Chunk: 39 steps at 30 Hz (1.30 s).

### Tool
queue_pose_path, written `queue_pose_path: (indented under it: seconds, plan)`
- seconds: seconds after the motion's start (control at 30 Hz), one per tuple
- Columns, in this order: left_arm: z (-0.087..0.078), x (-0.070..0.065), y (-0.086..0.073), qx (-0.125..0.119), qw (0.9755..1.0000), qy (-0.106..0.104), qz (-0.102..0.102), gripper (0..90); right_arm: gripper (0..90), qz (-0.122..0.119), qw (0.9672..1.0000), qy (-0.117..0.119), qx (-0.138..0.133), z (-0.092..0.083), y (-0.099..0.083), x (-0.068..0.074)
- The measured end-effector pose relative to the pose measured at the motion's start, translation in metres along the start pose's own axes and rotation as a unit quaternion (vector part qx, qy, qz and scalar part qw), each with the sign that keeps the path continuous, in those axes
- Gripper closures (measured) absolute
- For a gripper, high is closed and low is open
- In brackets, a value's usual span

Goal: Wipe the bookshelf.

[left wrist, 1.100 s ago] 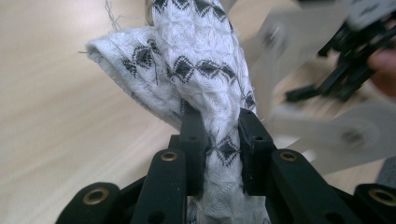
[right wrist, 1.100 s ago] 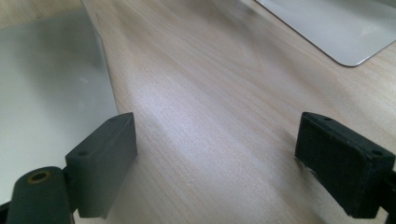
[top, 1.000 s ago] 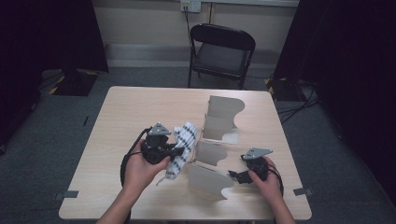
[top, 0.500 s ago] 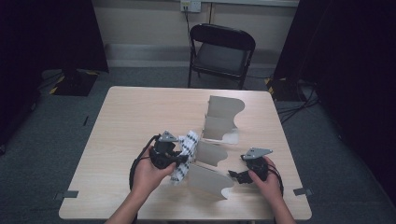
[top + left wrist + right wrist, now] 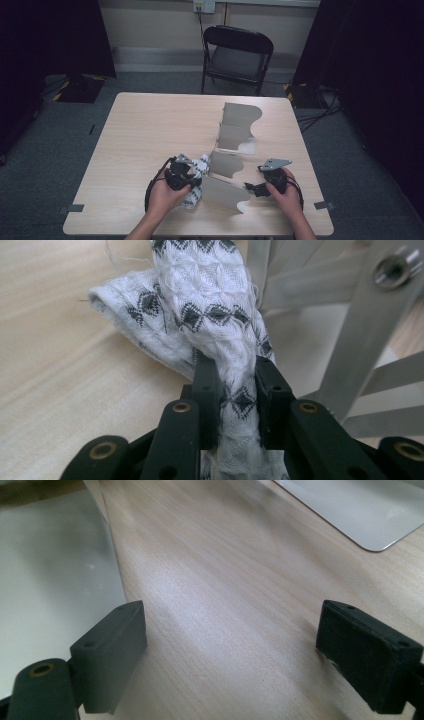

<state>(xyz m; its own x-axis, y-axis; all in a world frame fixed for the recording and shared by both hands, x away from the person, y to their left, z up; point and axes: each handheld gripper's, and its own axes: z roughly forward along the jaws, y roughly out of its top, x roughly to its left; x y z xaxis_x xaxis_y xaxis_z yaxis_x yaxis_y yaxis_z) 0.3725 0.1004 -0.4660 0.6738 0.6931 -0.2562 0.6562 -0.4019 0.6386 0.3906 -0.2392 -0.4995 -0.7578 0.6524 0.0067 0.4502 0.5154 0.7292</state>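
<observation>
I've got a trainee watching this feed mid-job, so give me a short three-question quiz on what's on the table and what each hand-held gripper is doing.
1. True or false: the left hand-held gripper is shut on the patterned cloth.
2. How do the jaws of the right hand-held gripper stand? A) clamped on the cloth B) wide apart over bare table C) closed on a divider panel
3. Name the piece of furniture behind the table.

Key
1. True: white cloth with black diamonds is pinched between its pads.
2. B: only wood grain lies between them, with the grey divider rack off to the side.
3. A black folding chair.
</observation>
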Motion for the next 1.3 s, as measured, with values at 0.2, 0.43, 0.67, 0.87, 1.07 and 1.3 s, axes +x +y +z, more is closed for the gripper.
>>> queue_pose_path:
  seconds: [0.2, 0.43, 0.67, 0.87, 1.07, 1.3]
  plan:
    - [0.006, 0.001, -0.009, 0.001, 1.0, -0.002, -0.008, 74.9, 12.0, 0.0, 1.0, 0.0, 0.0, 0.0, 0.0, 0.0]
    - [-0.012, 0.005, 0.001, -0.007, 0.9998, 0.008, -0.014, 74.8, 12.0, 0.0, 1.0, 0.0, 0.0, 0.0, 0.0, 0.0]
    - [-0.05, 0.0, 0.039, -0.053, 0.9982, 0.027, 0.009, 74.8, 12.0, 0.0, 1.0, 0.0, 0.0, 0.0, 0.0, 0.0]
    - [-0.063, -0.016, 0.071, -0.08, 0.9957, 0.027, 0.04, 74.8, 12.0, 0.0, 1.0, 0.0, 0.0, 0.0, 0.0, 0.0]
    - [-0.052, -0.019, 0.069, -0.07, 0.996, 0.028, 0.048, 74.8, 12.0, -0.001, 1.0, 0.0, -0.001, 0.0, 0.0, 0.0]
    - [-0.039, -0.012, 0.059, -0.053, 0.9976, 0.025, 0.037, 74.7, 12.0, 0.0, 1.0, 0.0, 0.0, 0.0, 0.0, 0.0]
